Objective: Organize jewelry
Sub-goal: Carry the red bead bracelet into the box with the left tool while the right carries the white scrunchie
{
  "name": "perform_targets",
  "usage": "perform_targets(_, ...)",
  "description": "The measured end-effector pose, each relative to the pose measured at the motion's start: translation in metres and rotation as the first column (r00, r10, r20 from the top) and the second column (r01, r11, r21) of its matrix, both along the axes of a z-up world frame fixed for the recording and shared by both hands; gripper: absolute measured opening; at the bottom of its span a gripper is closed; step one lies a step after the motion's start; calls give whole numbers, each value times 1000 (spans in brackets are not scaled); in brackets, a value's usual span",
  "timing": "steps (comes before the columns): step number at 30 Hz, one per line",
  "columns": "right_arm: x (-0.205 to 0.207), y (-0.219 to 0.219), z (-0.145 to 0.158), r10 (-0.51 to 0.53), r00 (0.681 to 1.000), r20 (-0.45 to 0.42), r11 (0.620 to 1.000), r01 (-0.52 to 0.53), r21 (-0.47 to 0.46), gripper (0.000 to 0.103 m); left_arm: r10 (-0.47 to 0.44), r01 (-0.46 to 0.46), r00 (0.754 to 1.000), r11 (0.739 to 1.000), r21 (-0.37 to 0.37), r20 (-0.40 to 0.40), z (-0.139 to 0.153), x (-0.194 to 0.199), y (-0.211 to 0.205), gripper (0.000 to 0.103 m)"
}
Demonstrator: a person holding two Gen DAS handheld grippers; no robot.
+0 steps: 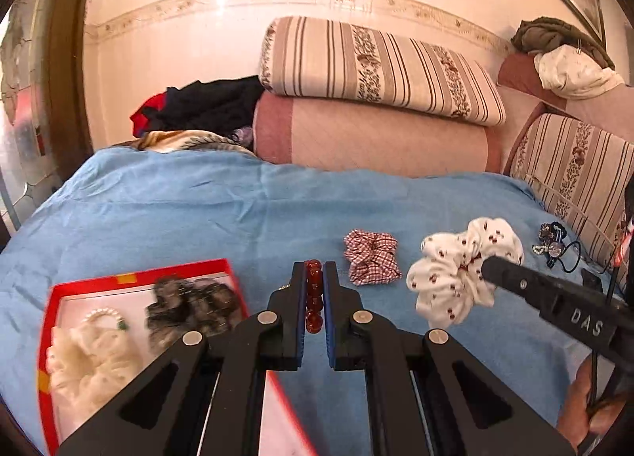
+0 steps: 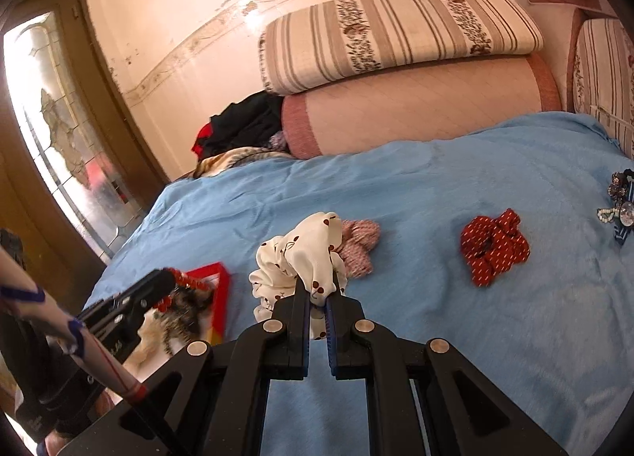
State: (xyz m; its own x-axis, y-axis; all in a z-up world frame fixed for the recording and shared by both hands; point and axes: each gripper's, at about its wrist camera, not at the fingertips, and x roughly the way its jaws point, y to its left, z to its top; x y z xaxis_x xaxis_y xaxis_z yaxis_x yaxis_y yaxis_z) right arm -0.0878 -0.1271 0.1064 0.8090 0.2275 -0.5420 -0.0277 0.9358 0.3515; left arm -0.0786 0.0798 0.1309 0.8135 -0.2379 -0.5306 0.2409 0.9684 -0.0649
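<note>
My left gripper (image 1: 314, 271) is shut on a red bead bracelet (image 1: 314, 297) and holds it above the blue blanket, just right of the red box (image 1: 130, 277). The box holds a cream scrunchie (image 1: 91, 357), a pearl bracelet (image 1: 104, 315) and a dark furry scrunchie (image 1: 190, 305). My right gripper (image 2: 317, 289) is shut on a white cherry-print scrunchie (image 2: 301, 254), lifted off the blanket; it also shows in the left wrist view (image 1: 455, 273). A red checked scrunchie (image 1: 370, 262) lies on the blanket. A red dotted scrunchie (image 2: 493, 246) lies further right.
A pile of small jewelry and hair ties (image 1: 554, 242) lies at the blanket's right edge. Striped cushions (image 1: 372, 67) and a pink bolster (image 1: 368, 135) line the back. Dark clothes (image 1: 206, 103) lie at the back left. A door (image 2: 59, 107) stands left.
</note>
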Motion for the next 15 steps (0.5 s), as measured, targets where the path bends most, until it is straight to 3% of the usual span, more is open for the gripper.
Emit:
perform_targets(7,-20,42,9,75,997,1,997,-75,-12,7,88,-88,996,995,-53,-13,3,-29,58,8)
perform_targets(15,-33,99,17,188,982,8,982,-187,-35,7,203,-209,977,974,-90,-68,-15,-60,138,8)
